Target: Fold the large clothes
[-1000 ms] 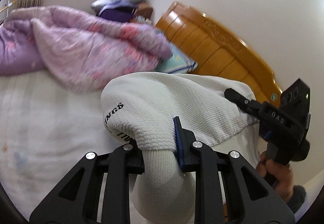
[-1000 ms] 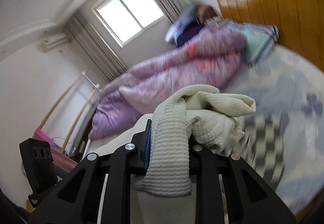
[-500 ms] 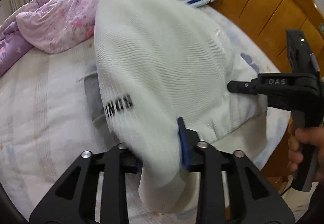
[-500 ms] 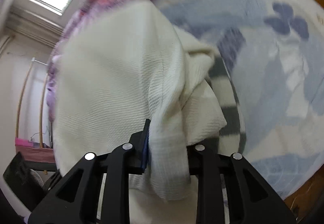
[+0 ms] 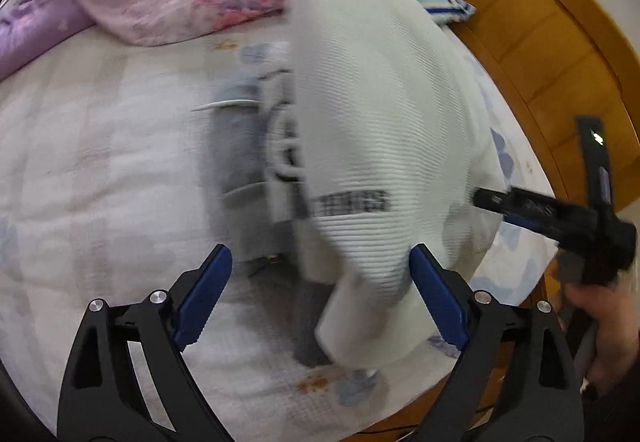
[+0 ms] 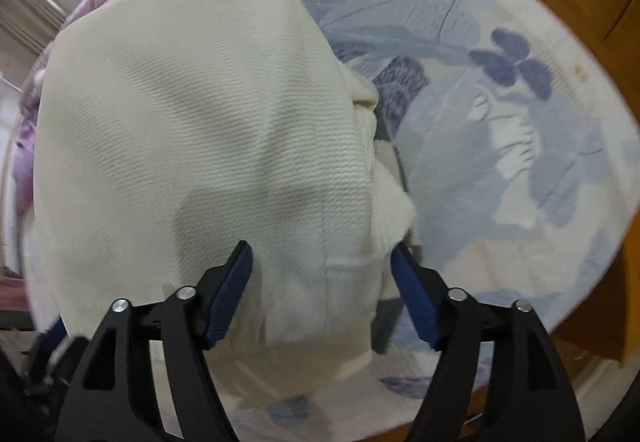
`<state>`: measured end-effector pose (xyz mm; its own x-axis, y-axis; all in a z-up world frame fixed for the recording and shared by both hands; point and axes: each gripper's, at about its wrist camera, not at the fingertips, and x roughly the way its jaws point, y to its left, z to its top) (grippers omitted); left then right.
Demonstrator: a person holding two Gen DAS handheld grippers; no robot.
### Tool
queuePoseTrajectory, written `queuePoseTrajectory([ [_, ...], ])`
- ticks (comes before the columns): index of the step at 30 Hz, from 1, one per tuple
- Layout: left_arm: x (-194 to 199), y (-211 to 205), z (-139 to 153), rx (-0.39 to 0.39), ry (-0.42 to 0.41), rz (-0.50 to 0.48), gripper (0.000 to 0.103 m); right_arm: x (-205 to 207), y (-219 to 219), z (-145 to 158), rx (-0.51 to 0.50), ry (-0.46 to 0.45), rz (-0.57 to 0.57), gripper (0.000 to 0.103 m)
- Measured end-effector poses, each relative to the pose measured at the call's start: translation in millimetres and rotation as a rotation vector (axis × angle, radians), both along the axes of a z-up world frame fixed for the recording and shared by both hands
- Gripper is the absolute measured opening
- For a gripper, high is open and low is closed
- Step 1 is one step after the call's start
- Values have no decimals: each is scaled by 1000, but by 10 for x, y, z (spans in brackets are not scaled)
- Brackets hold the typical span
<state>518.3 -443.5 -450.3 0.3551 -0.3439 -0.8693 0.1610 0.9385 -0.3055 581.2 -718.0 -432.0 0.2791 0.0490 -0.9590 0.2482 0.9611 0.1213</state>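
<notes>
Both tools' jaws opening: left tool (image 5: 320,296) and right tool (image 6: 322,282) each straddle, without pinching, the cream ribbed knit sweater (image 5: 376,130). Sweater dropping onto the floral-sheeted bed (image 6: 520,130) near its wooden headboard edge, likely released to lay the fold down.

Big cream-white ribbed knit sweater (image 5: 384,114), kinda waffle-textured, lying on the bed sheet (image 6: 500,114) with its long side running away toward the headboard. Black block lettering printed near the lower edge, too blurred to read properly. Plain ribbed cuff or hem end (image 5: 368,322) sticking out at the near edge, smoother than the body. Doubled over on itself, with a bunched, rumpled layer (image 6: 384,178) poking out along the right side. Grey and white striped patches (image 5: 248,146) showing from underneath on the left. Top surface mostly smooth, slightly domed, not fully flat.
</notes>
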Motion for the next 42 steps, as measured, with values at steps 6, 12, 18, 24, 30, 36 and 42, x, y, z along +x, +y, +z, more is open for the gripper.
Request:
queuePoseTrajectory([
  [6, 71, 503, 181, -7, 11, 107, 92, -129, 553, 367, -81, -58, 93, 80],
  [12, 93, 997, 286, 45, 43, 178, 92, -190, 1288, 748, -52, -129, 208, 85],
  [18, -54, 1392, 484, 51, 22, 200, 92, -286, 1821, 971, -20, -171, 246, 86],
  [24, -235, 1740, 823, 33, -34, 169, 92, -483, 2291, 1302, -41, -210, 246, 86],
  [30, -452, 2000, 1229, 17, -103, 116, 92, -743, 2753, 1675, -62, -258, 242, 91],
  [36, -730, 2388, 1742, 15, -187, 101, 92, -1070, 3187, 2102, -91, -318, 240, 94],
  [42, -992, 2715, 2190, 23, -248, 77, 92, -1403, 3554, 2476, -96, -353, 240, 94],
])
